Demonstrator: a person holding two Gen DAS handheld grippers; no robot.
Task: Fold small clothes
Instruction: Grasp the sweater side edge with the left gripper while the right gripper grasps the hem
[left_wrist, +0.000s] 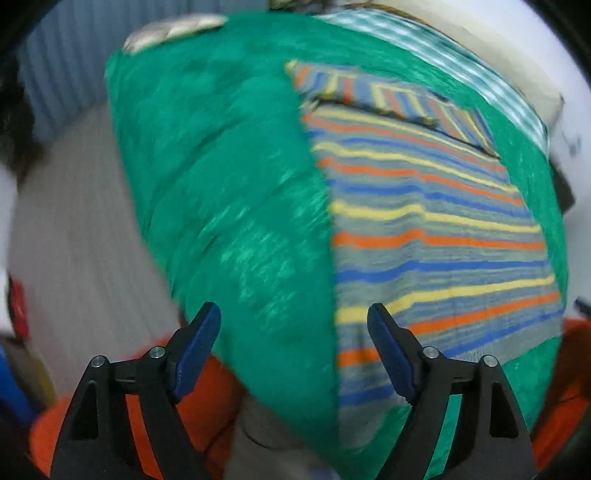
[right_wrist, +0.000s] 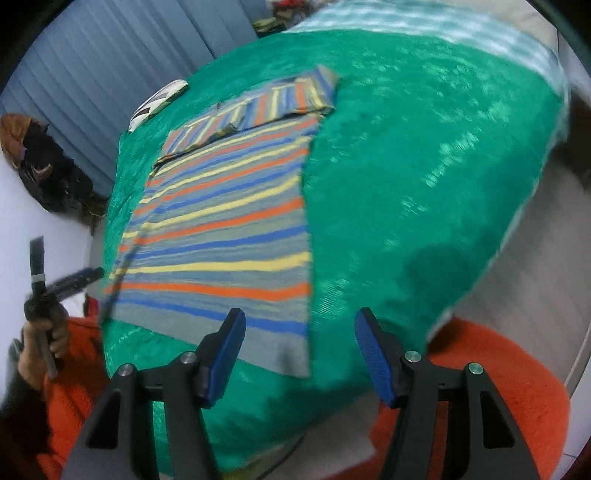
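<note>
A striped garment in blue, yellow, orange and grey lies flat on a green bedspread. Its far end carries a folded-over strip. My left gripper hangs open above the garment's near left edge, with nothing between its blue pads. My right gripper is open over the garment's near right corner, also holding nothing. In the right wrist view a hand holds the left gripper off the garment's left side.
A white and black patterned item lies at the bed's far corner. A teal checked cloth runs along the far edge. Orange fabric shows below the bed edge. A dark heap sits by the blue slatted wall.
</note>
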